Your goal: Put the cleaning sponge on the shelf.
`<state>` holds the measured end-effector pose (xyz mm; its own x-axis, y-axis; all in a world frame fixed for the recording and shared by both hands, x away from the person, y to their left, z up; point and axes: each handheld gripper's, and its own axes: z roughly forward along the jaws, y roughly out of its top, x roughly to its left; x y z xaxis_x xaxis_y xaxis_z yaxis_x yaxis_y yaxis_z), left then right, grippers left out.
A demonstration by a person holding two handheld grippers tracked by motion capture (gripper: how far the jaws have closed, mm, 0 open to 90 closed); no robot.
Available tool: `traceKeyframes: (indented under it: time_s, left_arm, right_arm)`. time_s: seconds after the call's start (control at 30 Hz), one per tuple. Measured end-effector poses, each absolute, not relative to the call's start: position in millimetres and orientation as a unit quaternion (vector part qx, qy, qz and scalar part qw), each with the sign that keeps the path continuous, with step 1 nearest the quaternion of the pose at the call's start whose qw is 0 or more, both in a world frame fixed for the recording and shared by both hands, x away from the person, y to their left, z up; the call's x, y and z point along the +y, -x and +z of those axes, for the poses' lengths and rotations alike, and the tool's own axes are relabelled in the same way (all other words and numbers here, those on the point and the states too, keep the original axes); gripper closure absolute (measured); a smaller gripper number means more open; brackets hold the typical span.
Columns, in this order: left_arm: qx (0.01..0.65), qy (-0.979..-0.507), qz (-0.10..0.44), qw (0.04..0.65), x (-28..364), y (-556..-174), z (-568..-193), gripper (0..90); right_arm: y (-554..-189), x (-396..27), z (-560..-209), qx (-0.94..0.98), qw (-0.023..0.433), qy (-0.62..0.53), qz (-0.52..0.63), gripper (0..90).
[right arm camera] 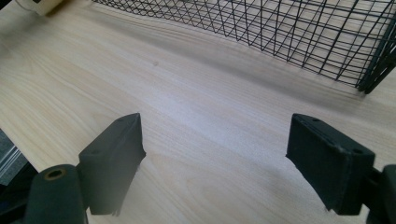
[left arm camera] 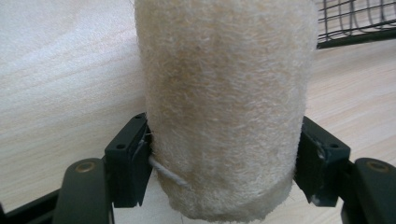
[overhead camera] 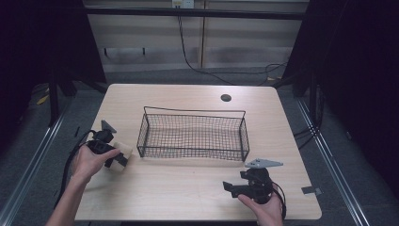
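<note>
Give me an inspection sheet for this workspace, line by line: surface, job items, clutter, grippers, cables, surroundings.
Surface: light wood table, round hole near the far edge.
Job's things: beige loofah pad on the table left of the wire basket; nothing seen inside the basket.
Clutter: nothing seen on the table.
Grippers: left gripper shut on the pad, pads pressing both its sides; right gripper open over bare table, in front of the basket.
Cables: one cable trails from each gripper; a black cable runs down the back wall onto the floor.
Surroundings: grey floor, dark curtains both sides, metal rails beside the table.
</note>
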<state>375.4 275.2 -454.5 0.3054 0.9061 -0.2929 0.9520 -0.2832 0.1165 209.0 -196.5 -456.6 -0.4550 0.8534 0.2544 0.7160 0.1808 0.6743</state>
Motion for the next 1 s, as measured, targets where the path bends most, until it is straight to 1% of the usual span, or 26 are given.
traceKeyframes:
  time_s: [0.23,0.47,0.73,1.0]
  left_arm:
    - [0.577,-0.801,-0.093,0.133,280,-375,-450,30.5]
    - [0.574,-0.800,-0.100,0.146,283,-374,-446,30.5]
    - [0.570,-0.797,-0.097,0.175,287,-371,-434,30.6]
    - [0.562,-0.799,-0.108,0.187,291,-370,-430,30.6]
  right_arm:
    - [-209,-196,-456,0.763,0.090,-0.515,0.381,18.1]
    - [-209,-196,-457,0.763,0.089,-0.515,0.381,18.1]
    - [-209,-196,-457,0.764,0.087,-0.512,0.382,18.0]
    - [-209,-196,-457,0.765,0.085,-0.513,0.380,16.9]
